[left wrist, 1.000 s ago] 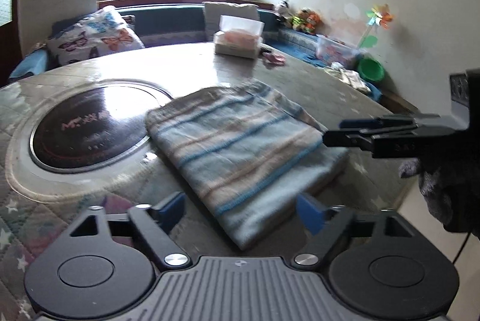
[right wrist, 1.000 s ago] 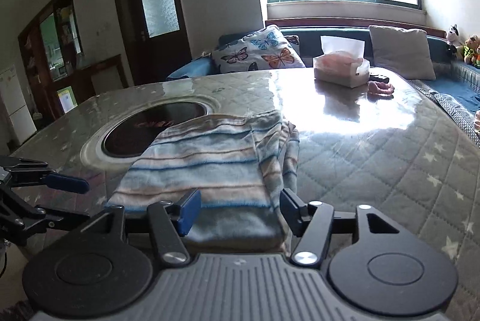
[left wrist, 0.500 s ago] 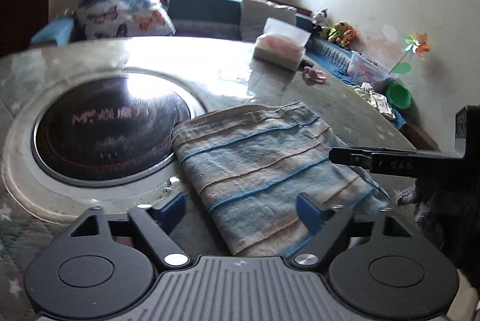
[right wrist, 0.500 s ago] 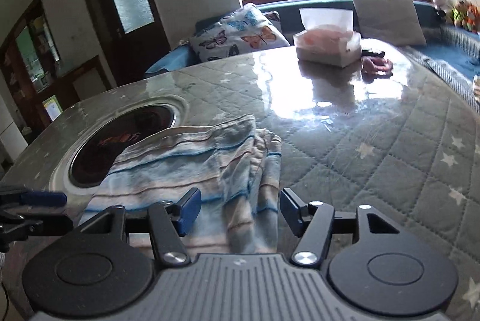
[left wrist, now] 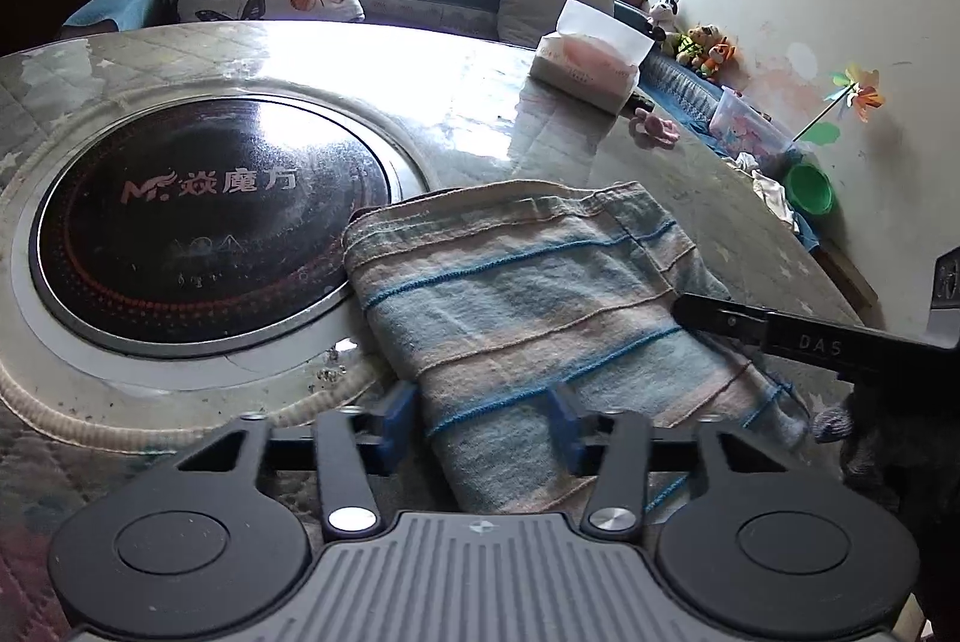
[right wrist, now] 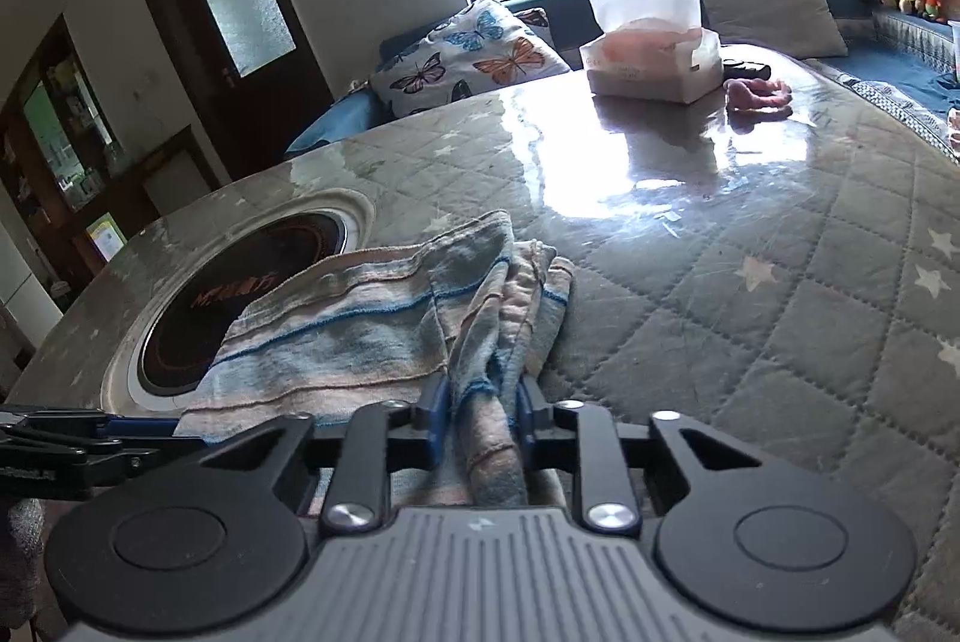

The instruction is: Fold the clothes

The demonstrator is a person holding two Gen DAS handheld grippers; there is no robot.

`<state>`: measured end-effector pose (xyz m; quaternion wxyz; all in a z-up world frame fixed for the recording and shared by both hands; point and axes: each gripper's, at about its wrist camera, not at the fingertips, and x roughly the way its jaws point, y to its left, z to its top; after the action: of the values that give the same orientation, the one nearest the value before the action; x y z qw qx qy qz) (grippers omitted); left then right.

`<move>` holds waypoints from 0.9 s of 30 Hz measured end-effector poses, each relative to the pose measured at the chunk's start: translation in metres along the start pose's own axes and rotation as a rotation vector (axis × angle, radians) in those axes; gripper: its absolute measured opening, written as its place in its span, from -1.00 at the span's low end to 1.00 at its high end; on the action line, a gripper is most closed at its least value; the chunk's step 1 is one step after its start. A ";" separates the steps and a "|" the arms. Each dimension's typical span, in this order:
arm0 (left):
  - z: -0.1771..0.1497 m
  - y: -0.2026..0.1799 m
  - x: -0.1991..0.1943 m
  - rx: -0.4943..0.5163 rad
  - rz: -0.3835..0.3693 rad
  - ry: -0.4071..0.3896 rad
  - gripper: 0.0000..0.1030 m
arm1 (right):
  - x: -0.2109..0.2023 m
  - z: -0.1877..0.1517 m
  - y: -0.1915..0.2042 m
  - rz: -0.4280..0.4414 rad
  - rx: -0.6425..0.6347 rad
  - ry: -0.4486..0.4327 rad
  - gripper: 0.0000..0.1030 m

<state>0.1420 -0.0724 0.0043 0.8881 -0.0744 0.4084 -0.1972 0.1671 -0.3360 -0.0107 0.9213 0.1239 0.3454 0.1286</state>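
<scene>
Left wrist view: striped cloth at lower centre on bench, left hand-held gripper apart astride its edge.

Right wrist view: right hand-held gripper clamped on bunched corner; lift both evenly.

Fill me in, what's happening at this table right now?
A person is folding a striped towel on the quilt-covered table, beside the round inset cooktop. The right hand-held gripper is shut on a bunched edge of the towel. The left hand-held gripper is open, its fingers straddling the near end of the cloth without pinching it yet. A tissue box sits at the far side.
</scene>
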 end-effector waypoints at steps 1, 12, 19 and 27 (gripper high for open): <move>0.001 0.000 0.000 0.001 0.004 -0.002 -0.47 | -0.001 0.000 0.000 0.002 0.004 -0.005 -0.68; 0.037 -0.036 -0.004 0.129 -0.010 -0.089 -0.82 | -0.037 0.018 0.001 0.008 0.007 -0.111 -0.81; 0.080 -0.074 0.016 0.193 -0.033 -0.116 -0.82 | -0.056 0.052 -0.016 -0.068 -0.012 -0.180 -0.81; 0.113 -0.108 0.058 0.248 -0.046 -0.100 -0.82 | -0.053 0.082 -0.045 -0.166 -0.021 -0.195 -0.81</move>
<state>0.2304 -0.1980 0.0694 0.9050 0.0171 0.3344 -0.2624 0.1902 -0.4068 0.0665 0.9593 0.0970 0.2619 0.0428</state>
